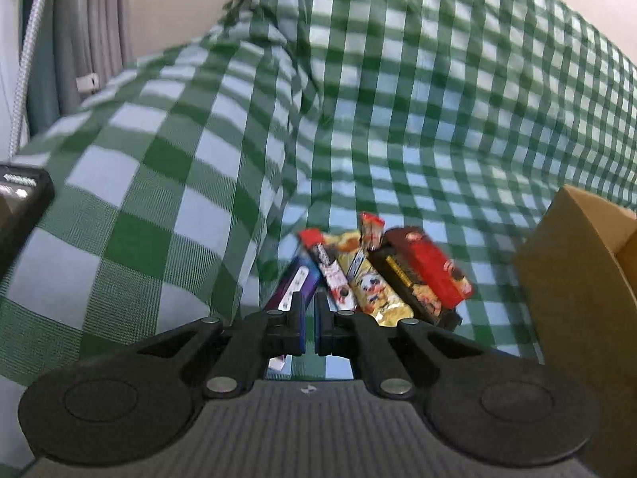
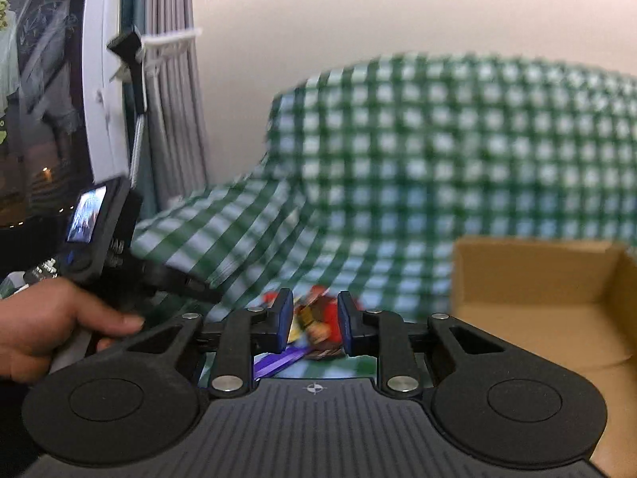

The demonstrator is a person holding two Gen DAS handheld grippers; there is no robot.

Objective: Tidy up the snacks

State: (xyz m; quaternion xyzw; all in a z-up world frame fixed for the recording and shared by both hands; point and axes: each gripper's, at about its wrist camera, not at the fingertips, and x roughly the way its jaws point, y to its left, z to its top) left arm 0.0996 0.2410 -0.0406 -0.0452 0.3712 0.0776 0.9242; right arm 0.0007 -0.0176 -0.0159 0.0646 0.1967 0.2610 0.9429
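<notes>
A pile of snack packs lies on the green checked cloth: a purple bar, a white and red bar, a yellow pack and a red box. My left gripper hangs just above the near end of the pile, its jaws nearly together with nothing between them. My right gripper is open and empty, with the blurred red box and purple bar seen beyond its gap. An open cardboard box stands to the right, also in the left wrist view.
The checked cloth rises behind the snacks over a backrest. Grey curtains and a window are at the left. The hand holding the left gripper's handle shows at the left of the right wrist view.
</notes>
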